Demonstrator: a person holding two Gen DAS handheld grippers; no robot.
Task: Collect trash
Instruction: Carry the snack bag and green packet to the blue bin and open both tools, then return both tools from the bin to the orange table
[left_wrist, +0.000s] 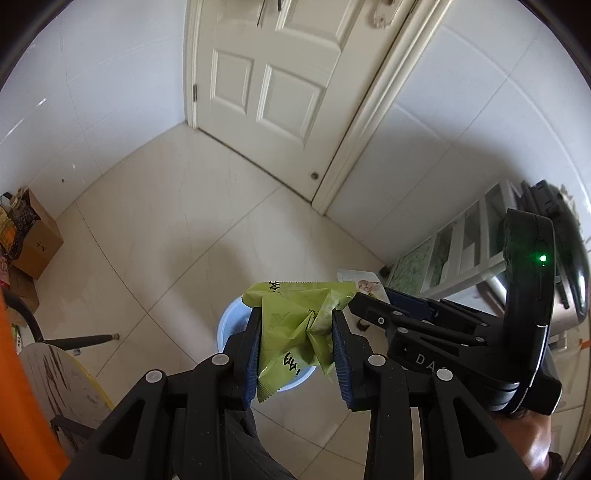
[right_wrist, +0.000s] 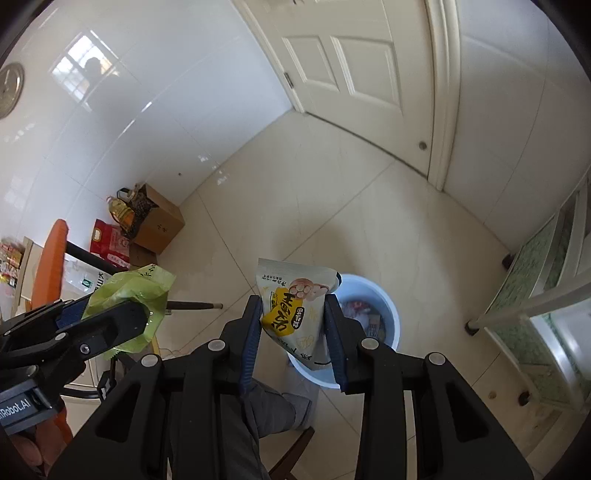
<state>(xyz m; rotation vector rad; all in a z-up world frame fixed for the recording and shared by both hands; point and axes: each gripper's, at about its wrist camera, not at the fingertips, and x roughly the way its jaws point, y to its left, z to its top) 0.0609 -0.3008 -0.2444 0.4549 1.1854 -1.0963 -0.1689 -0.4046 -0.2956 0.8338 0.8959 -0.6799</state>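
Note:
My left gripper is shut on a crumpled green wrapper, held right above a light blue bin on the floor. In the right wrist view the same green wrapper shows at the left, in the left gripper's jaws. My right gripper is shut on a white and yellow snack bag, just left of and above the blue bin, which holds several scraps. The snack bag peeks out behind the right gripper in the left wrist view.
A white door stands shut ahead. A cardboard box with an oil bottle and a red bag sits by the left wall. An orange chair and a round table are at the left, a white shelf unit at the right.

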